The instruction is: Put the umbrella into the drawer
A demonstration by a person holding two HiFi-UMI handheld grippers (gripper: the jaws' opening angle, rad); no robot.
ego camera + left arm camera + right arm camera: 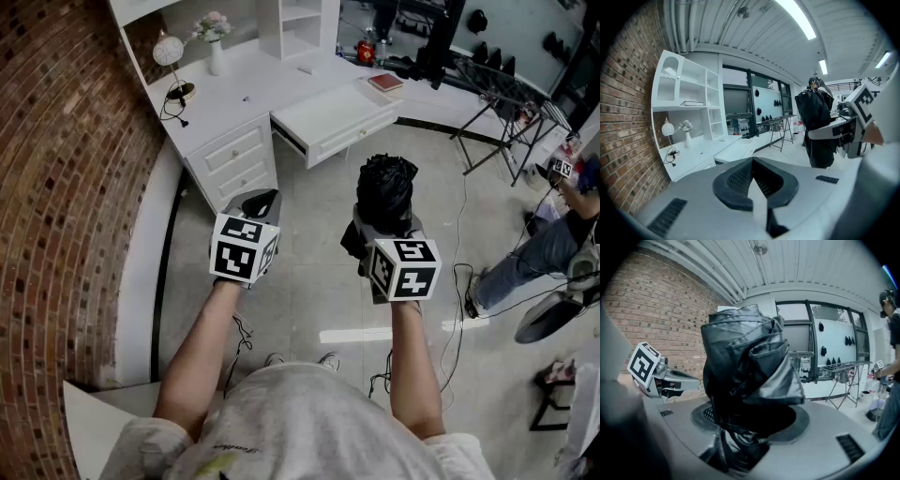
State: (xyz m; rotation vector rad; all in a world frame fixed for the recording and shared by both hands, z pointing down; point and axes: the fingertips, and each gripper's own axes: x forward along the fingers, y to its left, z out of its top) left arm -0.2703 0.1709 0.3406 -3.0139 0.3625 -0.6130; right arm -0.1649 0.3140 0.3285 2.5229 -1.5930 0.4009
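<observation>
A folded black umbrella (384, 190) stands upright in my right gripper (380, 228), which is shut on its lower part. In the right gripper view the umbrella (750, 366) fills the middle and hides the jaws of the right gripper (740, 423). My left gripper (262, 201) hangs beside it at the left, shut, with nothing in it; its jaws meet in the left gripper view (753, 160). Ahead, the white desk (234, 89) has its wide drawer (337, 117) pulled open. The left gripper view also shows the umbrella (815, 124) and the drawer (736, 149).
A brick wall (56, 187) runs along the left. On the desk stand a clock (169, 52), a vase with flowers (215, 42) and a red book (385, 82). A folding rack (506, 112) and a seated person (553, 248) are at the right. Cables (459, 281) lie on the floor.
</observation>
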